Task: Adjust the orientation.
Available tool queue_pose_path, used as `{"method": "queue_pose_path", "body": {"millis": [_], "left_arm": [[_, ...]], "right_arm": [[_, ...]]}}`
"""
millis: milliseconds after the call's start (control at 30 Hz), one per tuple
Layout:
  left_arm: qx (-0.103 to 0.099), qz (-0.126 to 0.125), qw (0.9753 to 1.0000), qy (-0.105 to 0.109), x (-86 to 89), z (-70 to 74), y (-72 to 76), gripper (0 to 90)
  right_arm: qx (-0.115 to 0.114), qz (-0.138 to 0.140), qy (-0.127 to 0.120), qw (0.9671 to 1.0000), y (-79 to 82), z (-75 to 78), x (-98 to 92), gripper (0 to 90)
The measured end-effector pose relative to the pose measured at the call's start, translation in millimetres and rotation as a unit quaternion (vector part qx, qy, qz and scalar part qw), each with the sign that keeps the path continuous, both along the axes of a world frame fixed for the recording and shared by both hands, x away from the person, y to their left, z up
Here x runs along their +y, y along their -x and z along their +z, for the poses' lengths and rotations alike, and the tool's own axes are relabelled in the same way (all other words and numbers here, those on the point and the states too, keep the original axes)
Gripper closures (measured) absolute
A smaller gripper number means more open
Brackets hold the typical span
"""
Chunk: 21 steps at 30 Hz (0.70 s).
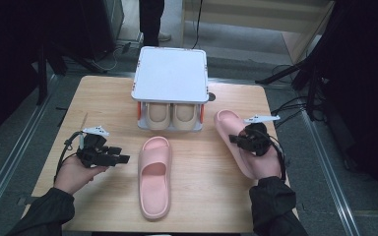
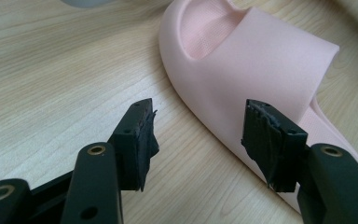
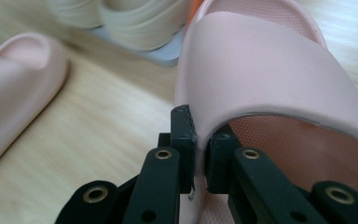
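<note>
Right gripper [image 3: 199,154] pinches side wall of pink slipper [image 3: 279,70] at strap edge; lift level toward shoe rack [image 1: 170,73] ahead. Left gripper [image 2: 198,140] spread, second slipper [image 2: 261,70] just beyond right jaw.

Even, soft overhead light brightens the wooden table [image 1: 103,98]; its surroundings are dark, and gripper-view backgrounds blur.

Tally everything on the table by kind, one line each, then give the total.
Pink slippers: 2, one mid-table and one at the right, whose strap edge the right gripper pinches.
Beige slippers: 2, a pair on the rack's lower shelf.
White shoe rack: 1.
Total: 5.
</note>
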<state>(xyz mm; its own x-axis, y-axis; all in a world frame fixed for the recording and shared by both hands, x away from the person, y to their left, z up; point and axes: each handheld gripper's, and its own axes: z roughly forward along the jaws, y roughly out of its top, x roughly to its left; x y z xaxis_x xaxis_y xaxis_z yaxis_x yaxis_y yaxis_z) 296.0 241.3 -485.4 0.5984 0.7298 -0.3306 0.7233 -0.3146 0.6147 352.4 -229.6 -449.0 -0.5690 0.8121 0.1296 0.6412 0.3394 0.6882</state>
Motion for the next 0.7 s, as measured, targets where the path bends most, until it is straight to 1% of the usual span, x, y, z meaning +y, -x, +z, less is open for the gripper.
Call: {"method": "queue_pose_path", "body": {"millis": [67, 133, 200, 267, 367, 400, 433, 500, 600, 700], "left_arm": [[0.002, -0.002, 1.0000, 0.004, -1.0, -0.3, -1.4, 43.1], [0.002, -0.004, 1.0000, 0.003, -3.0, -0.9, -2.9, 43.0], [0.001, -0.007, 1.0000, 0.002, -4.4, -0.7, -4.5, 43.0], [0.001, -0.010, 0.9999, 0.002, -6.0, -0.4, -6.1, 43.0], [-0.003, -0.015, 0.9999, 0.006, -8.8, 0.1, -8.7, 45.8], [-0.008, -0.015, 0.9999, 0.002, -9.9, 1.3, -9.1, 47.3], [-0.017, -0.013, 0.9998, 0.001, -11.2, 2.9, -9.2, 48.8], [-0.028, -0.016, 0.9994, 0.010, -12.5, 5.6, -9.8, 50.7], [-0.023, -0.020, 0.9995, 0.008, -15.5, 5.5, -11.2, 50.9], [-0.025, -0.025, 0.9993, 0.008, -19.3, 6.2, -12.4, 50.5]], "right_arm": [[0.002, 0.011, 0.002, 0.9999, 10.8, -0.7, 8.6, 85.1], [0.012, 0.012, 0.004, 0.9998, 19.3, -4.0, 17.3, 85.1], [0.022, 0.021, 0.008, 0.9995, 25.5, -7.4, 25.8, 85.0], [0.024, 0.028, 0.014, 0.9992, 30.7, -9.6, 34.5, 85.0], [0.023, 0.038, 0.019, 0.9988, 37.4, -12.1, 46.9, 85.0], [0.023, 0.042, 0.019, 0.9987, 39.2, -13.1, 51.0, 85.0], [0.024, 0.043, 0.020, 0.9986, 41.1, -13.8, 54.9, 85.0], [0.025, 0.047, 0.019, 0.9984, 44.2, -15.9, 62.5, 85.0], [0.027, 0.053, 0.021, 0.9980, 47.8, -19.6, 73.1, 84.9], [0.030, 0.058, 0.023, 0.9976, 51.2, -23.9, 83.4, 84.8]]}}
